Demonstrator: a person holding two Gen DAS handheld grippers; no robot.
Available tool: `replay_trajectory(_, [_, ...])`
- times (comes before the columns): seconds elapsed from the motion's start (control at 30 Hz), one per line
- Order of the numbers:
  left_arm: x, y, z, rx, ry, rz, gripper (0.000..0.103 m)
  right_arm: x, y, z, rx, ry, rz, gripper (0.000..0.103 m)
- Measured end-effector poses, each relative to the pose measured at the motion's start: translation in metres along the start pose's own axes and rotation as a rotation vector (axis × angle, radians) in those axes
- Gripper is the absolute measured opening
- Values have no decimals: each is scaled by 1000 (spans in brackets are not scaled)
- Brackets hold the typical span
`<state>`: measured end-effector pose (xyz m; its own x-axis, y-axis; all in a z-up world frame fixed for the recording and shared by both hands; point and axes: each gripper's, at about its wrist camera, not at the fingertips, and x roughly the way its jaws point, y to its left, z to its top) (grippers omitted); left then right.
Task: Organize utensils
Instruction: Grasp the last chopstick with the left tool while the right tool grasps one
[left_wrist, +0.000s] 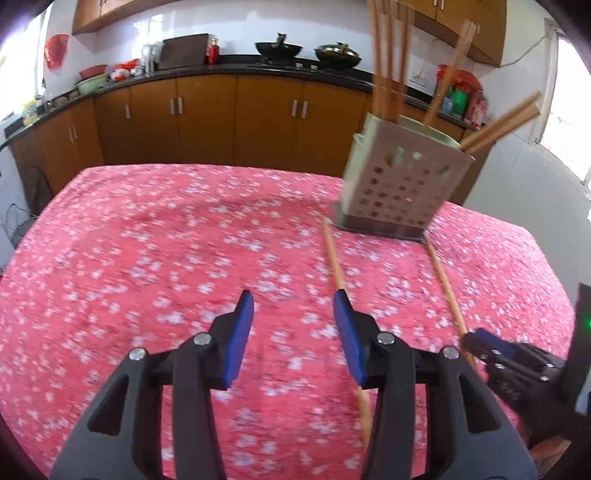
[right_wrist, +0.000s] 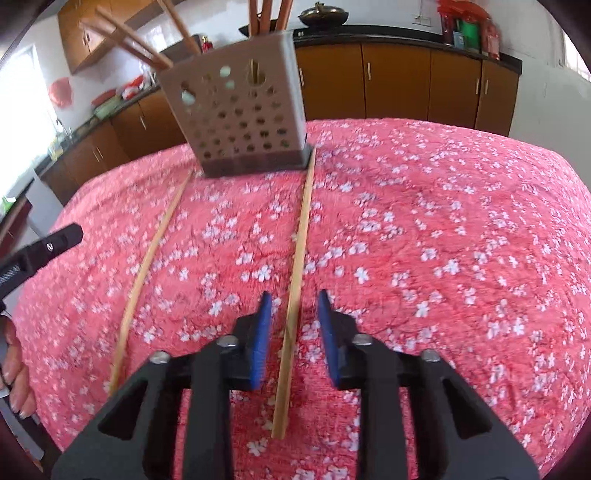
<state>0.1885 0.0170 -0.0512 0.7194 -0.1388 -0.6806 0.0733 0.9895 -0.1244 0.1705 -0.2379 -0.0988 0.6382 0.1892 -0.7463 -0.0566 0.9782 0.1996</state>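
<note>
Now we straddle 1 chopstick (right_wrist: 295, 280) with the right gripper (right_wrist: 294, 299), pads apart and seemingly not yet pinching through the blur, while the left gripper (left_wrist: 293, 299) gapes beside the other chopstick (left_wrist: 334, 258), both lying before the holder (right_wrist: 240, 118).

Home kitchen; woks (left_wrist: 277, 50), cabinets (left_wrist: 207, 110)

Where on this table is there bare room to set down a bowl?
Free: the pink cloth left of the left chopstick, and right of the right chopstick, out to the table edges. Crowded: the narrow strip between the two chopsticks, in front of the utensil holder.
</note>
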Motion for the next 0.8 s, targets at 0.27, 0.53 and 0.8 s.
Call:
replay_trajectory(0.27, [18,-38,-15,25,65,-40,43,-10,-44,1,149,-37,-86,8])
replay_trajectory(0.53, [40,-53,-30,82,122,46,10,-14,-55,-1,157,-36,-93,8])
replay_trajectory(0.8, [51,-4,-7,31,112,142,8,-5,-42,10,101,-39,-97,8])
